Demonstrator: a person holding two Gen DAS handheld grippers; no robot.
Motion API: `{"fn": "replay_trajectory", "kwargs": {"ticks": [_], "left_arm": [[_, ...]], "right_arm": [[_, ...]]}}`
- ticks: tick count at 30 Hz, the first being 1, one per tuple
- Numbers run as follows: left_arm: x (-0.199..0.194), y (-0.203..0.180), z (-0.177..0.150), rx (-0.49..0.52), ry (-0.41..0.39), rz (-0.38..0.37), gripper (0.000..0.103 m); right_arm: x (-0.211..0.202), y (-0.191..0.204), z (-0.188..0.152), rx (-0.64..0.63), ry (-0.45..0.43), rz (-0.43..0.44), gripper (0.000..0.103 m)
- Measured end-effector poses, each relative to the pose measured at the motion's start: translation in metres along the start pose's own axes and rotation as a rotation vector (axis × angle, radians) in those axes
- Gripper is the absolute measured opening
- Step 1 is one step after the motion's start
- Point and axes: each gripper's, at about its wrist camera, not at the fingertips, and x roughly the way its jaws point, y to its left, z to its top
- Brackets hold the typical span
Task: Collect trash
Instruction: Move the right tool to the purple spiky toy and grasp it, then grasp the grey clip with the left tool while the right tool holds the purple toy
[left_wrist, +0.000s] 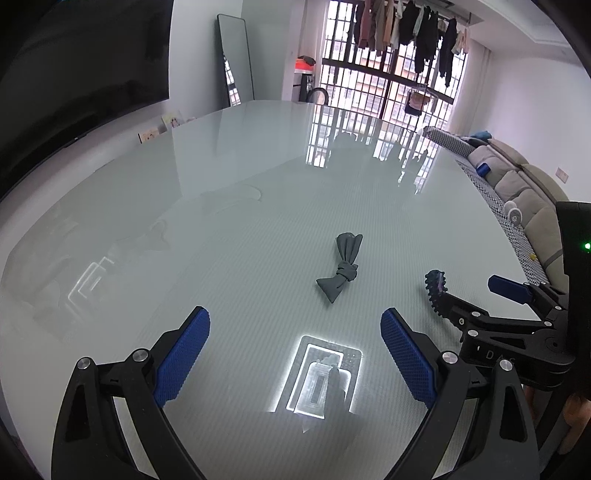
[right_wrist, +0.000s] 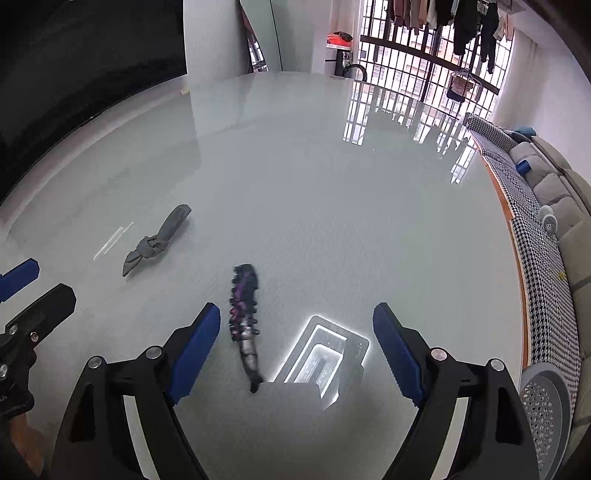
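A grey cloth tied in a knot (left_wrist: 341, 267) (right_wrist: 155, 243) lies on the glossy white table (left_wrist: 240, 166) (right_wrist: 332, 184). In the left wrist view my left gripper (left_wrist: 295, 312) stands open a little short of it, with nothing between its fingers. A purple and black spiky strip (right_wrist: 243, 317) (left_wrist: 436, 288), blurred, lies on the table to the right of the cloth. My right gripper (right_wrist: 297, 308) (left_wrist: 467, 291) is open above it; the strip sits between the fingers, near the left pad, untouched. The left gripper (right_wrist: 55, 278) shows at the right wrist view's left edge.
A white mesh basket (right_wrist: 543, 406) stands off the table's right edge, near a houndstooth-covered seat (right_wrist: 532, 221) (left_wrist: 450, 142) and a grey sofa (left_wrist: 517, 184). A ceiling light's reflection (left_wrist: 317, 376) glares on the table near both grippers. A barred window with hanging clothes lies beyond.
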Motion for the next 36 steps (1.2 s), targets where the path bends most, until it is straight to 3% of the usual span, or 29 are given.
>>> {"fn": "replay_trajectory", "kwargs": {"ticks": [11,15,19,24,26,36], "left_arm": [[0.000,0.001,0.000,0.000,0.000,0.009,0.092],[0.003,0.000,0.000,0.005,0.007,0.017,0.092],[0.008,-0.001,-0.001,0.011,0.014,0.030,0.092],[0.013,-0.004,-0.002,0.021,0.022,0.046,0.092],[0.014,-0.005,-0.003,0.023,0.025,0.051,0.092],[0.018,-0.014,0.001,0.047,0.045,0.047,0.092]], "right_arm": [[0.007,0.000,0.000,0.010,0.011,-0.011,0.079],[0.011,0.003,-0.004,0.000,0.025,-0.013,0.060],[0.012,0.003,-0.005,-0.002,0.020,0.003,0.052],[0.011,0.004,-0.006,-0.008,0.021,0.035,0.025],[0.010,0.004,-0.006,-0.011,0.023,0.050,0.020],[-0.009,-0.016,-0.013,0.075,-0.033,0.066,0.020]]}}
